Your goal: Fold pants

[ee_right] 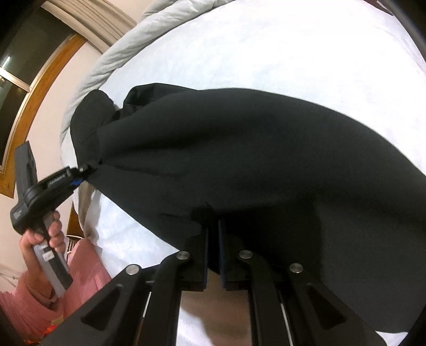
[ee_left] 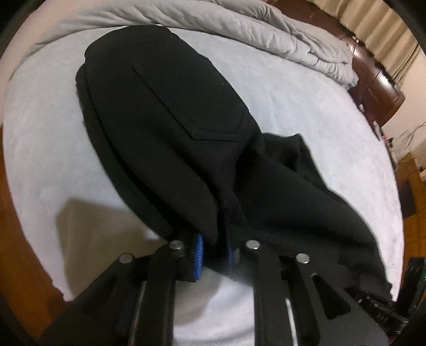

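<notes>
Pants (ee_left: 170, 111) in both claws

I see bed with white sheet (ee_left: 306, 106); grey duvet (ee_left: 239, 29) bunched along far edge; dark wooden headboard (ee_left: 378, 87) beside cream curtains (ee_left: 383, 32); wood-framed window (ee_right: 40, 87), dark outside; wooden floor (ee_left: 16, 239).

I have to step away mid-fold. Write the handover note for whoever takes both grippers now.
Left gripper: shut on the black fabric pants, near edge lifted.
Right gripper: shut on the same pants, cloth draped over its fingers.
Pants: partly raised over the white bed sheet; back pocket faces up; grey duvet bunched at the far side.
Done: both edges gripped.
Left: carry the fold over, lay flat, release.
</notes>
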